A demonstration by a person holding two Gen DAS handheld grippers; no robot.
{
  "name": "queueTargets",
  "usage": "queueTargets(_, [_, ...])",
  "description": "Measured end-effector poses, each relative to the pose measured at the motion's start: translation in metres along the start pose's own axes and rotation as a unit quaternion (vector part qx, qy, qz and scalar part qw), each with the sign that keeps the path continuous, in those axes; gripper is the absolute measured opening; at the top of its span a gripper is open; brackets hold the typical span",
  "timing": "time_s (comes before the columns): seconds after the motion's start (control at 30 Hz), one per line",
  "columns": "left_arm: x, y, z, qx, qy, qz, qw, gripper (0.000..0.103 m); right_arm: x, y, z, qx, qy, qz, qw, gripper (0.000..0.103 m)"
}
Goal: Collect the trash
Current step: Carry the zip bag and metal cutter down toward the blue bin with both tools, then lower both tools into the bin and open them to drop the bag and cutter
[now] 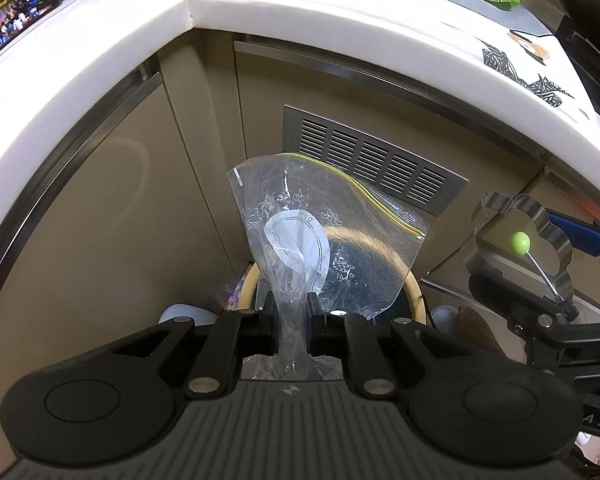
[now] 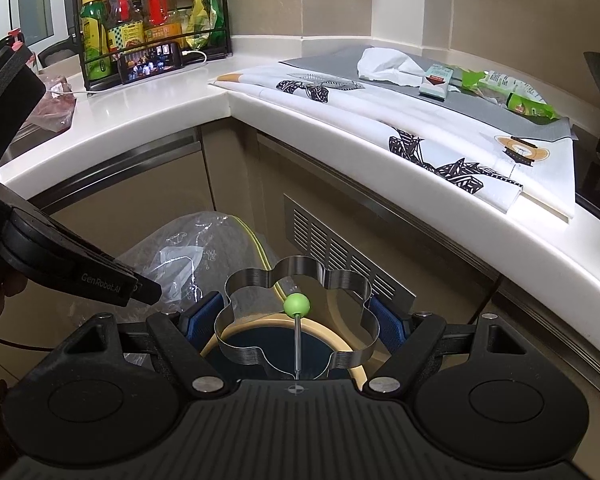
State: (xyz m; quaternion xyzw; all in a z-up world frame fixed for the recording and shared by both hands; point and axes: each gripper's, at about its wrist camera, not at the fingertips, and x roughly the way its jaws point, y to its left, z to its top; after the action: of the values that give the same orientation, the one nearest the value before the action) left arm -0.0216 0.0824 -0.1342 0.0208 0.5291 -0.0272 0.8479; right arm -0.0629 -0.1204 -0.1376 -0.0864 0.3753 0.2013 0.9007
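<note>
My left gripper [image 1: 292, 308] is shut on a clear zip bag [image 1: 320, 224] and holds it upright over a dark bin with a beige rim [image 1: 414, 296]. The bag also shows in the right wrist view [image 2: 188, 256]. My right gripper [image 2: 296, 320] is shut on a flower-shaped metal ring mold [image 2: 252, 356] with a green ball handle [image 2: 297, 305], held above the bin [image 2: 340, 340]. The mold also shows in the left wrist view [image 1: 556, 248], to the right of the bag.
A white counter [image 2: 340, 128] curves above the bin. On it lie a patterned cloth [image 2: 420, 120], a crumpled tissue [image 2: 384, 64], a small box [image 2: 436, 80] and green wrappers [image 2: 516, 96]. A bottle rack [image 2: 140, 20] and a phone [image 2: 150, 64] stand at the corner. A cabinet vent [image 1: 372, 160] is behind the bin.
</note>
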Motion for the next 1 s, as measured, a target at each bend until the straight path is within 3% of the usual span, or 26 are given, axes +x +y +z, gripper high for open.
queueTargets(0.47, [0.026, -0.002, 0.001, 0.008, 0.023, -0.002, 0.9997, 0.013, 0.02, -0.001, -0.002, 0.006, 0.034, 0.001, 0.999, 0.082])
queueTargets(1.0, [0.107, -0.001, 0.004, 0.027, 0.098, -0.004, 0.9948, 0.013, 0.093, -0.003, -0.013, -0.011, 0.12, 0.006, 0.993, 0.082])
